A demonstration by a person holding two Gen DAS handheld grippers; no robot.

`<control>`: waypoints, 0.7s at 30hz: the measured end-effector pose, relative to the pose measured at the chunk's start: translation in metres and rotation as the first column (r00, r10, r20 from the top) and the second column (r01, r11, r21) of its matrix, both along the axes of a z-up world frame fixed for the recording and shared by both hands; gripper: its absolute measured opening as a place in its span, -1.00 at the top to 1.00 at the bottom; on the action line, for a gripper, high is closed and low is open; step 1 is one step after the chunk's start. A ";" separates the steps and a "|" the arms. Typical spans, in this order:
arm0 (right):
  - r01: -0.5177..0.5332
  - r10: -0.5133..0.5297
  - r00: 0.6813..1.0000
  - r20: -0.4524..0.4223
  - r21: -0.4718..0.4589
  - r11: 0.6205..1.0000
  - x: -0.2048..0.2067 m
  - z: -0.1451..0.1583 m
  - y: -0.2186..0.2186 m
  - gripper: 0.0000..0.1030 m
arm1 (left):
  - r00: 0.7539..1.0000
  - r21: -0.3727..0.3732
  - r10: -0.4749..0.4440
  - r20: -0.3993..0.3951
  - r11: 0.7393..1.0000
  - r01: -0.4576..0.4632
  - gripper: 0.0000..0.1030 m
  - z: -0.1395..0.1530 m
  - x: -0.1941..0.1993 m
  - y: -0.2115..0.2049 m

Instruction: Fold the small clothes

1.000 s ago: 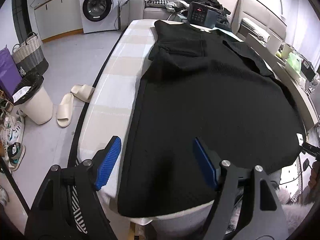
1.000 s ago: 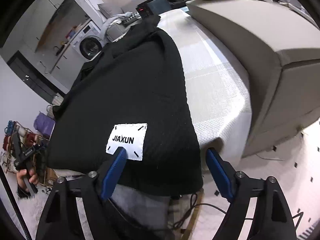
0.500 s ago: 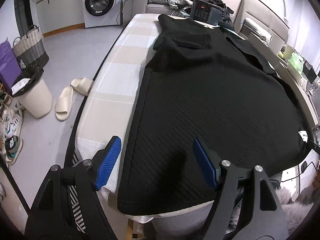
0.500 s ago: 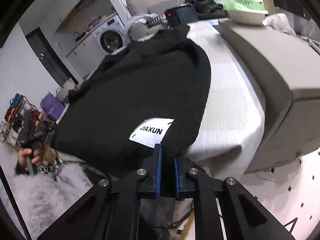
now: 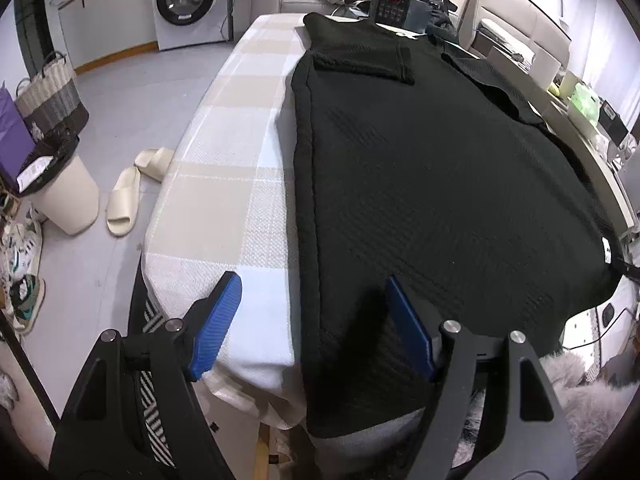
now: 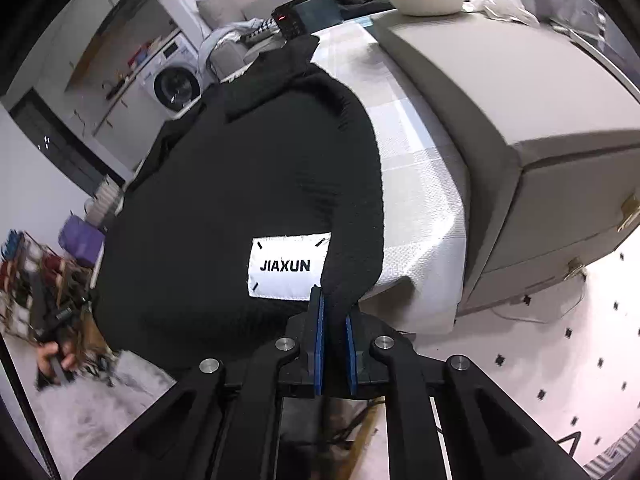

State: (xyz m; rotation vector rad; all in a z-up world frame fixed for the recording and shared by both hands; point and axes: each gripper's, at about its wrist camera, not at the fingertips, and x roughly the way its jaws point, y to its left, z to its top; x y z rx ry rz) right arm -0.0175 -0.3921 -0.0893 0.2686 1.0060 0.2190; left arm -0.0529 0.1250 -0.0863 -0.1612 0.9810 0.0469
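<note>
The garment [image 5: 420,168] lies on the table [image 5: 224,184], slippers [image 5: 132,188] to its left.

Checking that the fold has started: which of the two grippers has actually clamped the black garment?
The right gripper: its blue pads are pinched on the hem of the black garment beside the white JIAXUN label. The left gripper is open above the other hem corner.

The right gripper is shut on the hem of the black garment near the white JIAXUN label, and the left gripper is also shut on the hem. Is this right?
Not entirely. The right gripper is shut on the black garment beside the JIAXUN label, but the left gripper is open: the left wrist view shows its blue fingers apart, straddling the hem's corner.
</note>
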 end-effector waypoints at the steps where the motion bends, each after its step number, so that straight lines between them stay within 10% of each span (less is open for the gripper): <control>1: 0.000 0.000 1.000 -0.003 -0.002 1.000 0.001 -0.001 0.000 0.81 | 1.000 -0.001 -0.009 -0.003 1.000 0.009 -0.39 0.000 0.000 0.000; 21: -0.003 0.004 1.000 -0.024 0.056 0.998 0.004 -0.020 -0.008 0.52 | 0.980 -0.099 -0.197 0.013 0.975 0.198 -0.36 -0.021 -0.064 -0.007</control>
